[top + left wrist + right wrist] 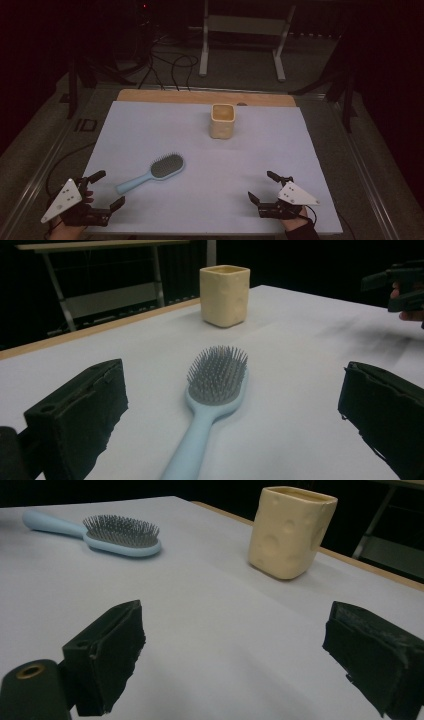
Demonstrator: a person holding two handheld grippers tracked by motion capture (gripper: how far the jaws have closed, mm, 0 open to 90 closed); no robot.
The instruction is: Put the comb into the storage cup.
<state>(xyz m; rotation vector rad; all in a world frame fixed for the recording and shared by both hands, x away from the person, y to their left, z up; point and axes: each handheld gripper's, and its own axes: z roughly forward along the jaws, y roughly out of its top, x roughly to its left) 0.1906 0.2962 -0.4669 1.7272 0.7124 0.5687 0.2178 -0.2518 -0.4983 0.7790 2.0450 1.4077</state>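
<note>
Step in hand, as I read it: pick up the hairbrush [152,174], prob. to drop it in the cheese-look cup [222,121] at upper centre of the high view.

Hairbrush lies flat on the white-covered worktop [210,200], left of centre in the high view, bristles up, pale blue handle running down-left toward the left hand-held gripper [105,189]. That gripper sits at lower left of the frame, jaws spread wide w/ nothing betw. them. In the left gripper view the handle [192,440] runs up the middle of the frame betw. the two jaws, brush head farther off, cup beyond at upper centre.

Right hand-held gripper [264,186] at lower right of the high view, also wide open & empty, well apart from brush. Its own view has the cup at upper right, brush at upper left.

To do it well:
- use the left one, already lined up.
- go fwd & low, jaws straddling the handle, not the bristle head.
- grip across the handle's narrow width near the neck so the head doesn't swing.
- squeeze firm; smooth plastic may slip.
- lift straight before carrying to the cup.
</note>
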